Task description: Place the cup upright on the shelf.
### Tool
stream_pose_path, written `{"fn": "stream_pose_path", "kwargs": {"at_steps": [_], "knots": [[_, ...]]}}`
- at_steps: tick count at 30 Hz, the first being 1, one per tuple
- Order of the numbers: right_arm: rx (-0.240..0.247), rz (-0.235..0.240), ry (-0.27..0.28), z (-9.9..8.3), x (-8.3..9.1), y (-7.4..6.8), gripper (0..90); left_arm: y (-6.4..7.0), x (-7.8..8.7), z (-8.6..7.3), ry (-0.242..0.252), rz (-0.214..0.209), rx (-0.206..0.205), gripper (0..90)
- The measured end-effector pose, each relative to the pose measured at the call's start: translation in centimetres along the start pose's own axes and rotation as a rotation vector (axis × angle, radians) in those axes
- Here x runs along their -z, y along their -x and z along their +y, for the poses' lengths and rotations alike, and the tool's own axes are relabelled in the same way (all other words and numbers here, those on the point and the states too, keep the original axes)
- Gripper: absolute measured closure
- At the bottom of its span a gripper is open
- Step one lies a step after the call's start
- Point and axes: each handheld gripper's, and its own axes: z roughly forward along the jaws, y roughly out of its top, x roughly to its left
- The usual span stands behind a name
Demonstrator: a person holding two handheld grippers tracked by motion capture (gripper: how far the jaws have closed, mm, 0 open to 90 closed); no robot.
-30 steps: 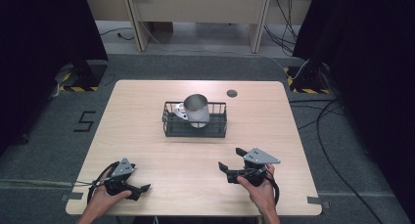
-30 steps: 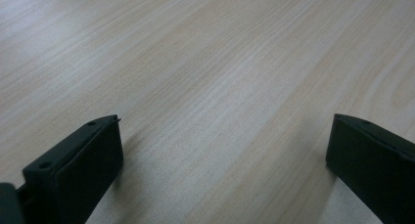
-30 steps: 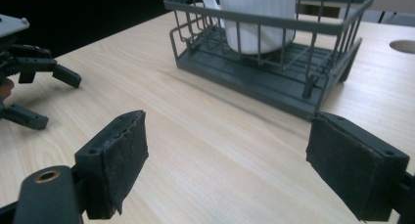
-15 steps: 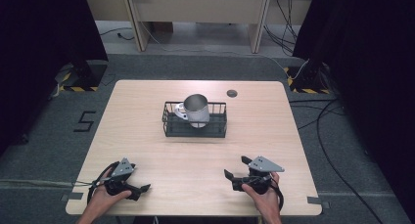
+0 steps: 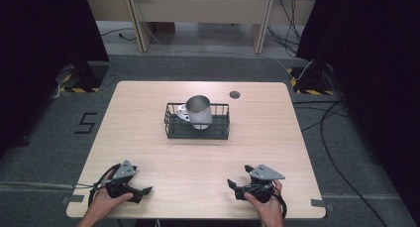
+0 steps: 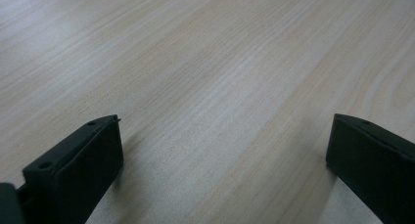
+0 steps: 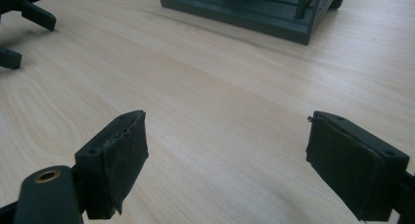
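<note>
I see a pale wooden table (image 5: 148, 133) on grey carpet, with dark curtains at both sides and light wooden furniture legs beyond the far edge. Cables trail over the floor at the right, and a "5" (image 5: 86, 123) is marked on the carpet to the left of the table.

I count one black wire basket (image 5: 173, 128) near the table's middle, one shiny metal mug (image 5: 199, 112) standing in it, tilted slightly, and one small dark disc (image 5: 235, 94) on the wood beyond the basket, towards the far right corner.

I count two hand-held tools at the near edge. My left gripper (image 5: 142, 191) sits low at the near left; its own view (image 6: 222, 150) shows its jaws spread wide over bare wood. My right gripper (image 5: 232, 183) sits at the near right, jaws likewise spread apart with nothing between them (image 7: 225, 155), aimed towards the basket (image 7: 254, 13), well apart from it.

In the right gripper view the basket's top is cut off. I cannot tell what the disc is.
</note>
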Motion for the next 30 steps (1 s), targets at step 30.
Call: {"fn": "stream_pose_path", "kwargs": {"at_steps": [30], "knots": [[0.087, -0.078, -0.234, -1.3, -0.7, -1.2, 9.2, 0.0, 0.0, 0.0, 0.001, 0.000, -0.001, 0.0]]}}
